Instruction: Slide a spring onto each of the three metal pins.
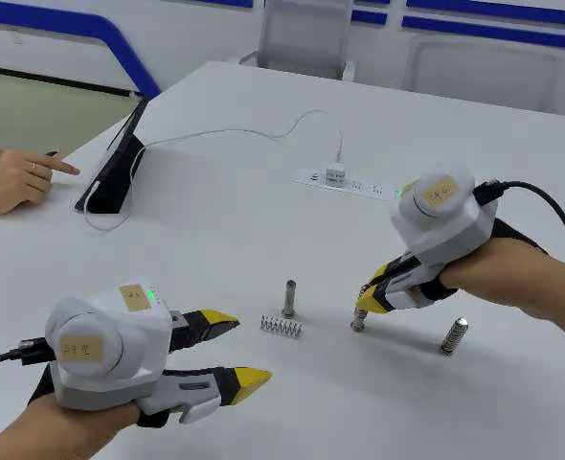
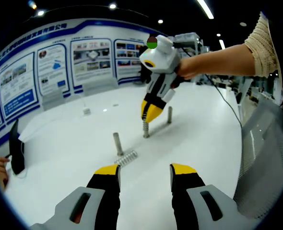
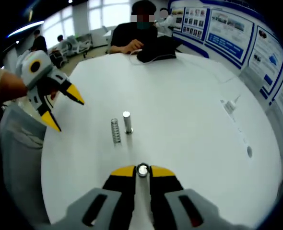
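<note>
Left gripper (image 1: 233, 348): held low at the near left of the table (image 1: 215, 220). Its jaws stand apart with nothing between them.
Loose spring (image 1: 281, 327): lies on its side on the table, just beside the foot of the bare pin (image 1: 289, 298). It is a light wire coil, so it is likely to roll and to squash if pinched hard. It is best taken gently near one end, with the bore left free.
Bare pin: stands upright with no coil on it. It looks like stiff, smooth metal and is probably easy to knock over.
Middle pin (image 1: 359, 321): stands upright with a coil around it.
Right gripper (image 1: 371, 303): its jaws are closed about the middle pin's top. In the right gripper view the pin's round end sits between the tips.
Right pin (image 1: 453, 335): leans and already carries its spring, apart from the right gripper.
</note>
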